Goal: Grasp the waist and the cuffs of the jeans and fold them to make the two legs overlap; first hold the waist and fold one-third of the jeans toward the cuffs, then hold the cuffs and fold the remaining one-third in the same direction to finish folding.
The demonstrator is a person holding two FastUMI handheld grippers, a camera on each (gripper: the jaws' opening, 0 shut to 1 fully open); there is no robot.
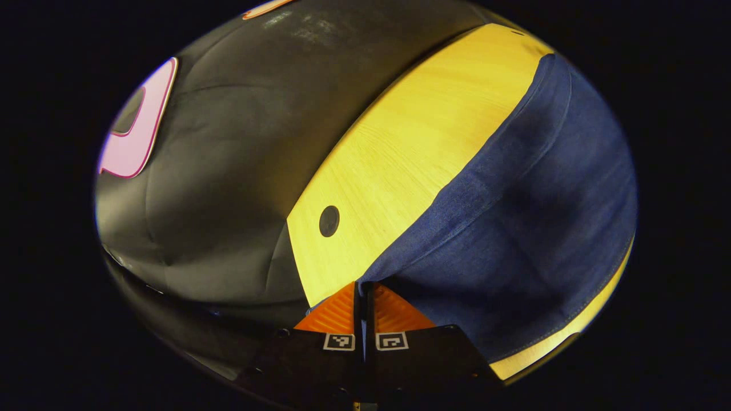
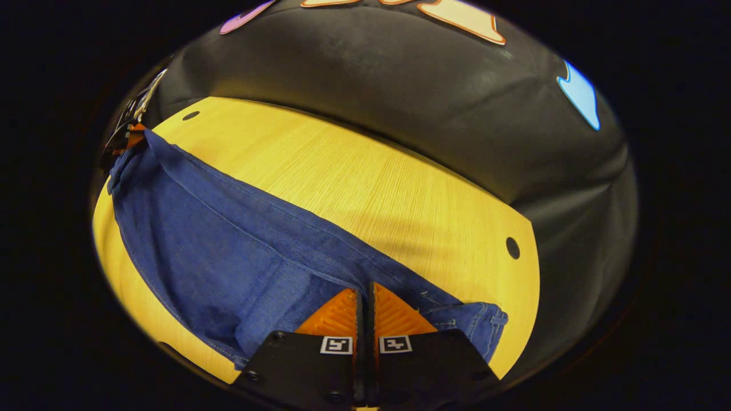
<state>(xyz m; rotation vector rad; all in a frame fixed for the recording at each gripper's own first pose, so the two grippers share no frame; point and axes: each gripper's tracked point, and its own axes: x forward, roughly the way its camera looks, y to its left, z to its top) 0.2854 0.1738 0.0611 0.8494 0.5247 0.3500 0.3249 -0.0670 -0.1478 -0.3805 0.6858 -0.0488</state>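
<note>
- The left gripper is closed on the cuff end of the jeans, near a corner of the table.
- The right gripper is closed on the waist end, near the table's opposite end.
- The right gripper view shows the left gripper far off at the jeans' other end, with the denim stretched along the table between the two.
- A round hole marks the table corner beside the left gripper; another hole lies beyond the waist.
</note>
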